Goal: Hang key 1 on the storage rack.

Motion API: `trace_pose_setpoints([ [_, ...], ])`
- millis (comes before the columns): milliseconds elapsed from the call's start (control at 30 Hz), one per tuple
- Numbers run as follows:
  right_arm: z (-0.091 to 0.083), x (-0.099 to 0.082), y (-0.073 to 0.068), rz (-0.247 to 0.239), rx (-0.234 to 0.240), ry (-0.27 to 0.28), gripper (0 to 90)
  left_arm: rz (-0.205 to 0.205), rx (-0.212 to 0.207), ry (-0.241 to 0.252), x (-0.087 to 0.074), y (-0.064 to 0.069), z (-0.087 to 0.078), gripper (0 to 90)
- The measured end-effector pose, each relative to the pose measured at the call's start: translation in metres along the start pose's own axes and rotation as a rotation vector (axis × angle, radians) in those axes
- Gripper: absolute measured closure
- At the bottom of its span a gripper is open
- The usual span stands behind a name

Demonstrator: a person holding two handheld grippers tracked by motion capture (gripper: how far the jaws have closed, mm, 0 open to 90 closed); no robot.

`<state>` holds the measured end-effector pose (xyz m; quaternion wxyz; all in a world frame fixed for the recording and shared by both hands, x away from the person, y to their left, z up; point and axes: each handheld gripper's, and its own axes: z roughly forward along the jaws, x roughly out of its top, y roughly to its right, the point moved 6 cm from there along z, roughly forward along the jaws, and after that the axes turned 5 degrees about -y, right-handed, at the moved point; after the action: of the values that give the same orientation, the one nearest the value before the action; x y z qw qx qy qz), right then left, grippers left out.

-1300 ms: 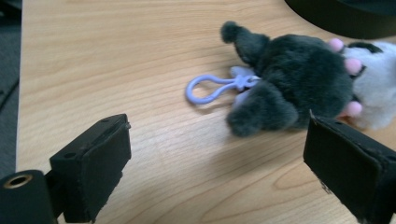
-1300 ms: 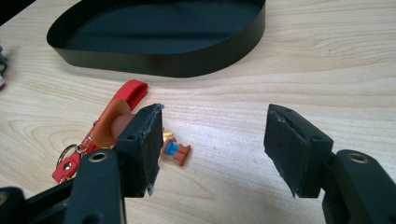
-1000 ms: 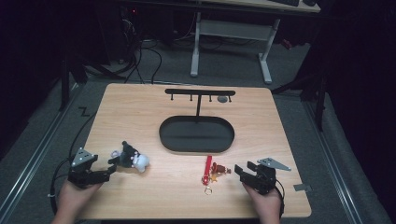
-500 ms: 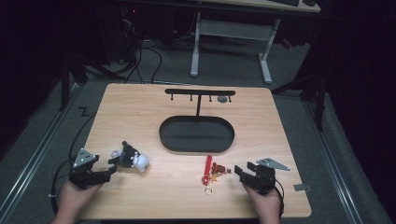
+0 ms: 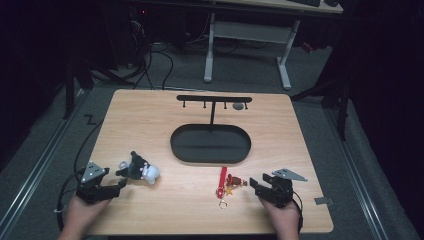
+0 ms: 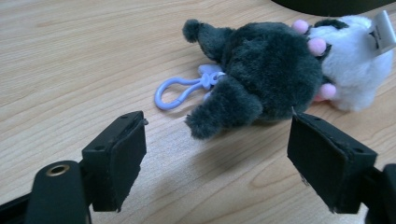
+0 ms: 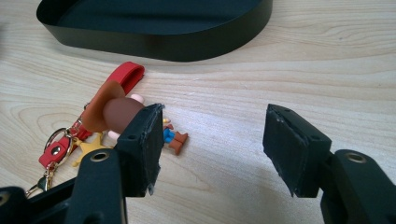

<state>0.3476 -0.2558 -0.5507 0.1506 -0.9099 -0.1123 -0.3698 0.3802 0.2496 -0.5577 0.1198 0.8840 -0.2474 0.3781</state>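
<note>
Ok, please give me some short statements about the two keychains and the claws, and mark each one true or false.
1. The left claw is shut on the plush keychain. False: its jaws are open, and the plush lies just ahead of them.
2. The plush has a lilac clip. True.
3. The red-strap figure keychain lies inside the black oval tray. False: it lies on the wooden table in front of the tray.
4. The right claw holds nothing. True.
</note>
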Motion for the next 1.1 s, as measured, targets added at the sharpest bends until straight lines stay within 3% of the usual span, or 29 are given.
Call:
trace_pose_setpoints([
  [467,-0.003,0.005,-0.013,-0.085,-0.009,-0.012,37.3,0.060,0.015,-0.008,0.001,0.008,0.002,20.2],
  [567,-0.004,0.006,-0.016,-0.094,0.001,-0.040,36.6,0.076,0.016,-0.005,0.001,0.010,0.002,20.2],
  [733,-0.005,0.009,-0.019,-0.126,-0.038,-0.083,34.1,0.098,0.012,0.000,0.001,0.011,0.002,20.0],
  [933,-0.004,0.011,-0.022,-0.119,-0.031,-0.121,31.9,0.103,0.010,0.001,-0.001,0.009,0.002,20.2],
  [1100,-0.004,0.012,-0.025,-0.160,-0.034,-0.190,29.6,0.091,0.006,0.007,0.001,0.006,0.001,20.2],
])
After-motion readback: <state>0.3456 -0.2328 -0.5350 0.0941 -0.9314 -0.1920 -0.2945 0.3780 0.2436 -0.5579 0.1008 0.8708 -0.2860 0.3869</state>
